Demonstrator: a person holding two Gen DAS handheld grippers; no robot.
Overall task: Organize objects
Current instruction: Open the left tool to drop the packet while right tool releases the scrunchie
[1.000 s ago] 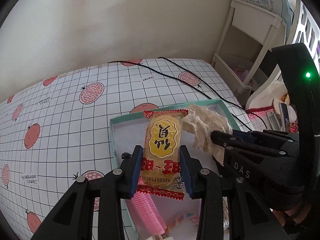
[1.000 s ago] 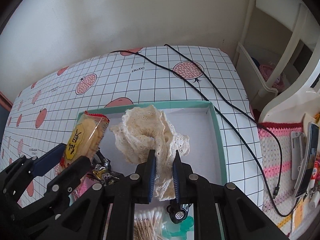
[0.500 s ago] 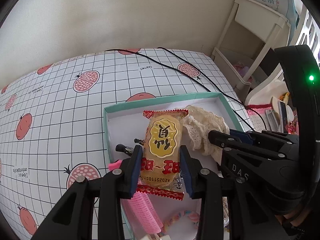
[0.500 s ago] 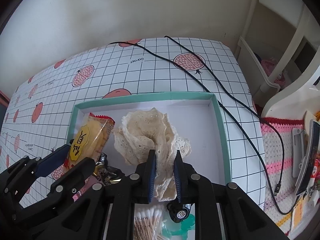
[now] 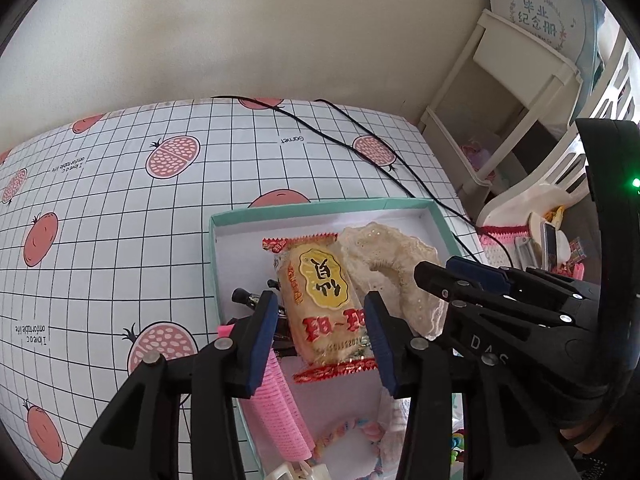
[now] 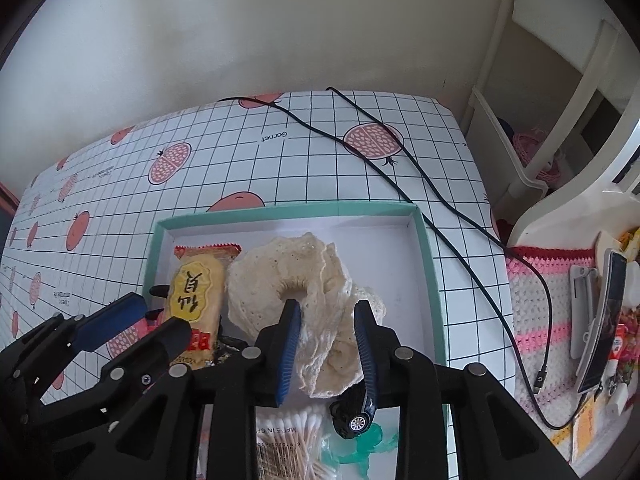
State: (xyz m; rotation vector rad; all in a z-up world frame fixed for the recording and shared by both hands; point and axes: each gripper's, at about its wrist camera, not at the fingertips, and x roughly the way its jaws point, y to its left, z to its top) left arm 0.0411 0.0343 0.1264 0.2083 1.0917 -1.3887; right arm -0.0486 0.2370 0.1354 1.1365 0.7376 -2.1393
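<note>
Jaws now parted, snack packet (image 5: 323,304) between left hand-held gripper (image 5: 320,338) fingers

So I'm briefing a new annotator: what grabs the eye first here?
The yellow snack packet with red crimped ends lies between the open left claw fingers, in the teal box. Beside it, the cream lace cloth sits bunched between the open right claw fingers.

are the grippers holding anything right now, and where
Nothing is held. Both the left gripper and right gripper stand open, around the snack packet and lace cloth.
</note>
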